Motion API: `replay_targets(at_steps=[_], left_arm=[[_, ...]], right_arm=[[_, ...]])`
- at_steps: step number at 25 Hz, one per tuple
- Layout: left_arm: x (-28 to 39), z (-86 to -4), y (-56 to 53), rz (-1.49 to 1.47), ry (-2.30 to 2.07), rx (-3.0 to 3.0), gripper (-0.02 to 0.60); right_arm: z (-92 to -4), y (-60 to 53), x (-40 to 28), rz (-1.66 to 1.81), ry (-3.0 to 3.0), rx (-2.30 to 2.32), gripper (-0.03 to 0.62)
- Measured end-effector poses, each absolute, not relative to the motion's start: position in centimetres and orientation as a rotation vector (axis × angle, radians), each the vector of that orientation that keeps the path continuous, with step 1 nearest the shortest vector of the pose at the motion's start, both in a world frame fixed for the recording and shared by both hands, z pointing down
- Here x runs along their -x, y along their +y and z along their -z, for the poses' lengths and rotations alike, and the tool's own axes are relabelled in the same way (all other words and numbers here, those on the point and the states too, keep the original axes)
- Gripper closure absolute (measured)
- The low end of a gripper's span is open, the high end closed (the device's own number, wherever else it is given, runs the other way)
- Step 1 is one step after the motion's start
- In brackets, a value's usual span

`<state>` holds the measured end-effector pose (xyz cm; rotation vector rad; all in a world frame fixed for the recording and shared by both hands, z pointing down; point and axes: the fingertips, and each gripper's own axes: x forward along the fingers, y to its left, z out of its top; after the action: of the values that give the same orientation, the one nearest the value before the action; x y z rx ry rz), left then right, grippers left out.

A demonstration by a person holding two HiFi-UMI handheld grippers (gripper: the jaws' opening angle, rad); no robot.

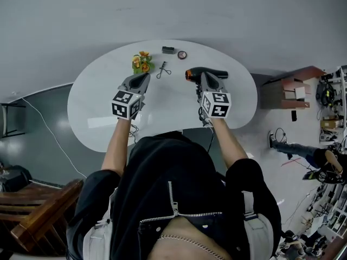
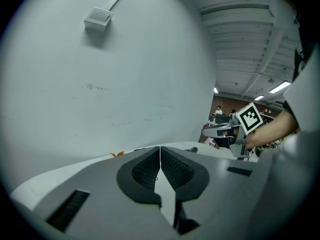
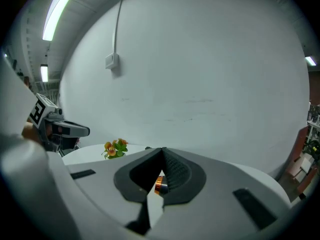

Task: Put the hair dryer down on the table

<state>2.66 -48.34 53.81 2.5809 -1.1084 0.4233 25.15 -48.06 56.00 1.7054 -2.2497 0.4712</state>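
White table [image 1: 173,110] open toward near edge | hair dryer [image 1: 218,73] lying far side | left gripper [image 2: 160,154], right gripper [image 3: 162,155] both pressed together, empty

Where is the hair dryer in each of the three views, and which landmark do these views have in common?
Head view: the hair dryer lies on the white table, right of centre.
Left gripper view: it cannot be made out.
Right gripper view: low centre, only the orange nozzle ring of the hair dryer shows, behind the closed jaws.
Shared landmark: the orange flowers, also at lower left in the right gripper view.
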Motion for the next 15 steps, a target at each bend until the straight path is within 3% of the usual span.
replay_targets(at_steps=[15], left_arm=[[-3.1, -53.6, -48.8, -0.402, -1.101, -2.579, 0.560]], right_arm=[[-55.1, -47.7, -25.1, -0.445, -2.298, -1.682, 0.590]])
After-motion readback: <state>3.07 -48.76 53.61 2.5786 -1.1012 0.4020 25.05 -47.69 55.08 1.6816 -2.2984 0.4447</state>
